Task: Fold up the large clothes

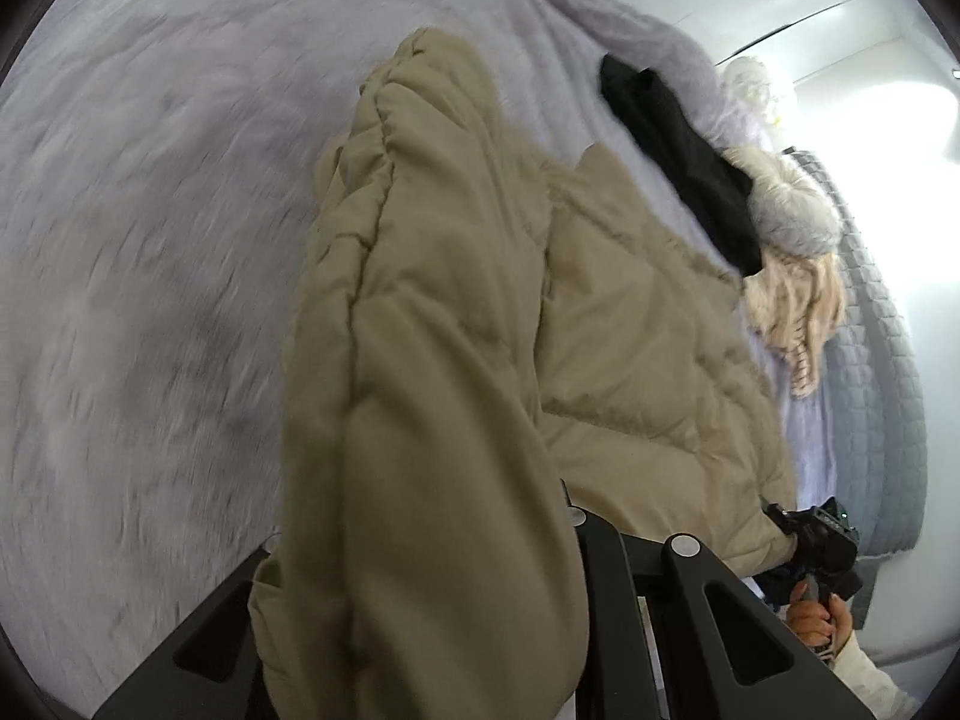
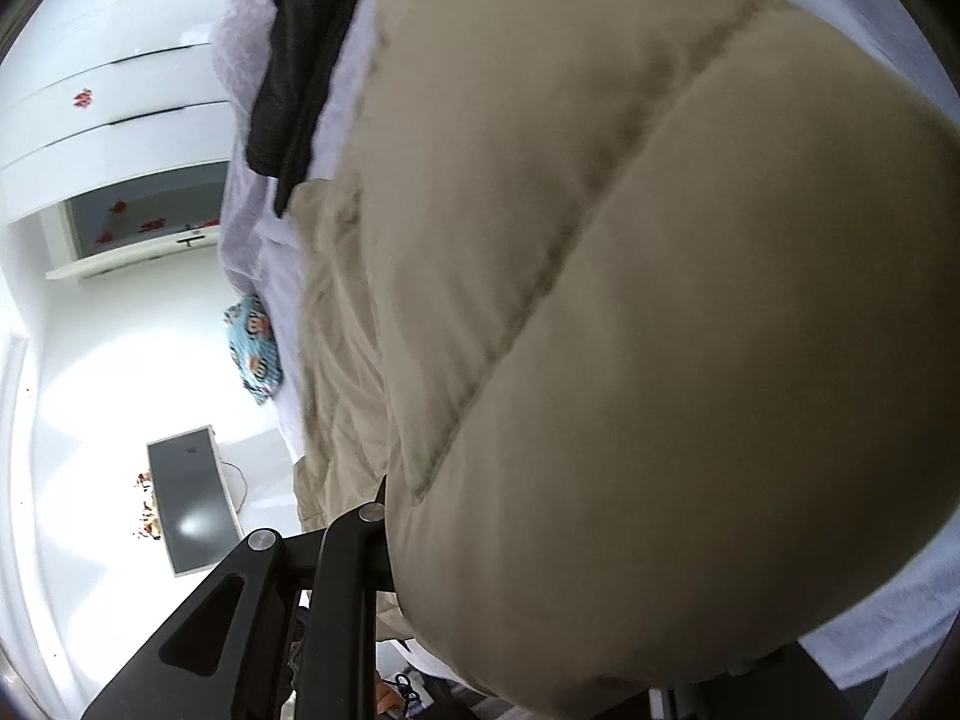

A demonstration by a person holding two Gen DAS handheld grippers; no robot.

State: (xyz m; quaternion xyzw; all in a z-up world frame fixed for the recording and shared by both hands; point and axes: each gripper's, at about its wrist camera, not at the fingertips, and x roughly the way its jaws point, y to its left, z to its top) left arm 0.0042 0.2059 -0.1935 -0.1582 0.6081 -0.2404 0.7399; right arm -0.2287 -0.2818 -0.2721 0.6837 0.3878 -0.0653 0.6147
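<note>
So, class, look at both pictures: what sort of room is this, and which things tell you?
Most likely a bedroom at home. A beige padded jacket and other clothes lie on a pale fuzzy blanket that looks like a bed cover, with white wardrobe doors behind.

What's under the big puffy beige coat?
Around the puffy beige quilted coat shows a fuzzy pale lavender blanket, so the coat lies on that. A black garment lies beyond the coat. Whatever is directly beneath the coat stays covered.
</note>
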